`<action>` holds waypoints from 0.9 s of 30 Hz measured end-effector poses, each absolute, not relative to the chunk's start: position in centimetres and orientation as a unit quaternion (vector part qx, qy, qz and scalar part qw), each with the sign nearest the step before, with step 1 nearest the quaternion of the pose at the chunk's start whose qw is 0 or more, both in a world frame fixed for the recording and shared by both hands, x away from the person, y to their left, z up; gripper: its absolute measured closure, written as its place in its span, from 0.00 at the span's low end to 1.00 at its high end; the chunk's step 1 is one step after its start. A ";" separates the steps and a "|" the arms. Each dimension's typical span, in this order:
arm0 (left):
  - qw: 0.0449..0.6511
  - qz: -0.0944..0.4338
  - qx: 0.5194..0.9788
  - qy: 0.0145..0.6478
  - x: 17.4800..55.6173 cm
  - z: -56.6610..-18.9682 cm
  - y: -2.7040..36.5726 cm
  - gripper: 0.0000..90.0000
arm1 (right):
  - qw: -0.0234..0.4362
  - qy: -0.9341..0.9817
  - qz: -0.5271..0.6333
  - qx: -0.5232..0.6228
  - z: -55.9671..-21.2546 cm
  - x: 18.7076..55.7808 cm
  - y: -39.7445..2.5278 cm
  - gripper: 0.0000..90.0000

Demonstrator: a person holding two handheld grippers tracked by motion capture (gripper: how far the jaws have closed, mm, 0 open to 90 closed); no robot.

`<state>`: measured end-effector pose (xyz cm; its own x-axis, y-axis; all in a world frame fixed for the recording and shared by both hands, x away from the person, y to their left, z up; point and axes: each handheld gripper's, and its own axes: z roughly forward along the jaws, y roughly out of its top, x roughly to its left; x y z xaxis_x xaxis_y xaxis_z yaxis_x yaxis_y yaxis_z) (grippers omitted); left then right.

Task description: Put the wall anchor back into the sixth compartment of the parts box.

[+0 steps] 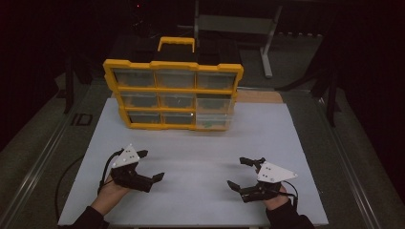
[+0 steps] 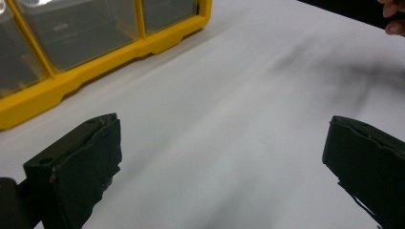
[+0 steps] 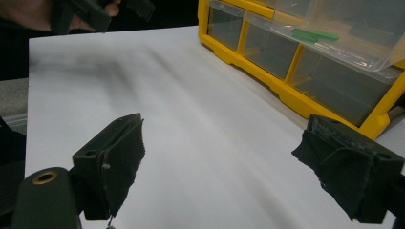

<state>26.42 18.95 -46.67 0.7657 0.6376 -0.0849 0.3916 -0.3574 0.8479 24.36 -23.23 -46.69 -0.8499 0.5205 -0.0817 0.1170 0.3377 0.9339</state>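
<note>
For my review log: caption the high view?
Both grippers open above white board, facing yellow drawer organizer.

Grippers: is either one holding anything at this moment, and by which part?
Nothing is held. The left gripper and right gripper both have jaws spread open above the white board, apart from the yellow drawer organizer.

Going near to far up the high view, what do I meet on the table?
Both grippers side by side, left gripper and right gripper → bare white board → pulled-out clear drawer holding green pieces → yellow drawer organizer → its handle.
</note>
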 end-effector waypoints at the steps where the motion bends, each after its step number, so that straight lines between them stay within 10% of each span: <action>1: 0.469 0.133 0.813 0.317 26.3 -46.9 19.1 0.00 | 0.187 0.796 0.539 0.201 -46.7 24.4 -23.2 0.15; 27: 0.485 0.202 0.759 0.385 24.1 -50.2 23.0 0.00 | 0.187 0.804 0.526 0.203 -47.4 24.6 -23.2 0.15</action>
